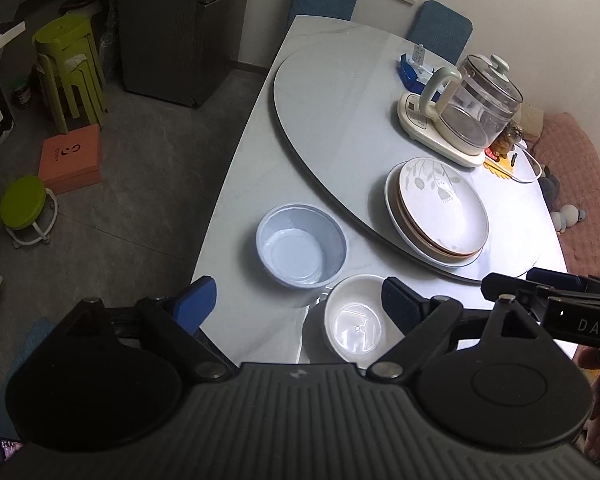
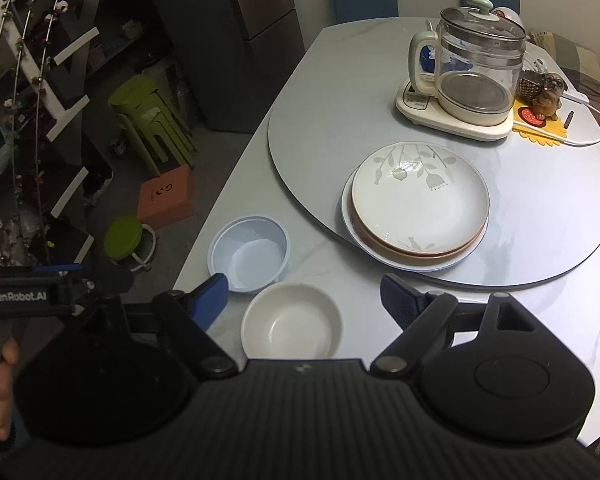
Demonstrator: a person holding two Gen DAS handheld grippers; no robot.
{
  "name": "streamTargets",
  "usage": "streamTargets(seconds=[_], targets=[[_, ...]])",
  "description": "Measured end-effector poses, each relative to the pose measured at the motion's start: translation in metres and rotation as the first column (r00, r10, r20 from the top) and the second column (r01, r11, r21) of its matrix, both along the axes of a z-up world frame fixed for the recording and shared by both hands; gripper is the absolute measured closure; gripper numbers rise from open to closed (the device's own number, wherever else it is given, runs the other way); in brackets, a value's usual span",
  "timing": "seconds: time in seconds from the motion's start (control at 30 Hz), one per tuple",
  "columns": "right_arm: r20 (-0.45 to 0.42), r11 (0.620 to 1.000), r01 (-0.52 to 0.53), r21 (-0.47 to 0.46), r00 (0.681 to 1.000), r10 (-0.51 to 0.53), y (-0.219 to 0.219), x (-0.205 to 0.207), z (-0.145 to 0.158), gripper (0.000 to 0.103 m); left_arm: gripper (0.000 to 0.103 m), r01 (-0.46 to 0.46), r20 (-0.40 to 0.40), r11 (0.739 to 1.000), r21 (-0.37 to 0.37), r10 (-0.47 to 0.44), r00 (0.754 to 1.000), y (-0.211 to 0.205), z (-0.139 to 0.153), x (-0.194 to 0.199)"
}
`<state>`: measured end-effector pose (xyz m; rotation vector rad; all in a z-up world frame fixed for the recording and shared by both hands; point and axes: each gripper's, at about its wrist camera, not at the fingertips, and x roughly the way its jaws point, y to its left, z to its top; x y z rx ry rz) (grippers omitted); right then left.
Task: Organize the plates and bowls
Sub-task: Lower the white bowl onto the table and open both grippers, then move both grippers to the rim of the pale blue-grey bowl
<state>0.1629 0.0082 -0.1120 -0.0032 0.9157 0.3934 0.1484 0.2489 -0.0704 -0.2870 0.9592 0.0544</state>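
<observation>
Jaws of both grippers spread wide, nothing between the pads. Left gripper (image 1: 304,302) above the near table edge, blue fingertips (image 1: 198,300) either side of the two bowls without contact. Right gripper (image 2: 304,298) likewise clear, white bowl (image 2: 292,322) below the gap and untouched.

White bowl upright on the table (image 2: 540,320), at 6 o'clock of the scene, nearest the cameras. Pale blue bowl (image 2: 249,254) upright just beyond it at about 10 o'clock from the white bowl, close beside it near the table's left edge; rims touching or just apart, not resolvable.

Stack of plates (image 2: 418,208) on the near rim of the round turntable (image 2: 320,120), at about 1 o'clock from the white bowl. Top plate (image 1: 440,204) white with a grey leaf pattern, seated on a brown-rimmed plate, both on a wider pale plate at the bottom.

Glass kettle (image 2: 478,68) on its cream base at 12 o'clock from the stack, further back on the turntable. Dog figurine (image 2: 550,94) at 3 o'clock of the kettle, on a yellow mat. Blue box (image 1: 414,70) at 10 o'clock of the kettle in the left wrist view.

Green stools (image 1: 70,68) and an orange box (image 1: 70,160) on the floor at 9 o'clock of the table.
</observation>
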Motion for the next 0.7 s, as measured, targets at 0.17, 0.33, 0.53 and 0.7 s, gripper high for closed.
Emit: streamTargets(seconds=[0.17,0.33,0.53,0.7], targets=[[-0.017,1.000,0.012,-0.010,1.000,-0.012,0.005,-0.003,-0.003,0.018,0.005,-0.007,-0.027,1.000,0.003,0.007,1.000,0.003,-0.006,0.002],[-0.023,0.999,0.039,-0.014,0.999,-0.039,0.002,0.001,-0.004,0.018,0.005,0.002,-0.037,1.000,-0.012,-0.002,0.999,0.000,-0.015,0.006],[-0.051,0.999,0.033,-0.016,0.998,-0.034,0.002,0.017,-0.010,0.019,0.005,-0.023,-0.071,0.999,-0.040,0.020,0.997,0.001,-0.031,0.016],[-0.068,1.000,-0.015,-0.002,0.998,0.015,0.014,0.038,-0.014,0.019,0.005,-0.073,-0.093,0.996,-0.049,0.068,0.993,0.013,-0.041,0.029]])
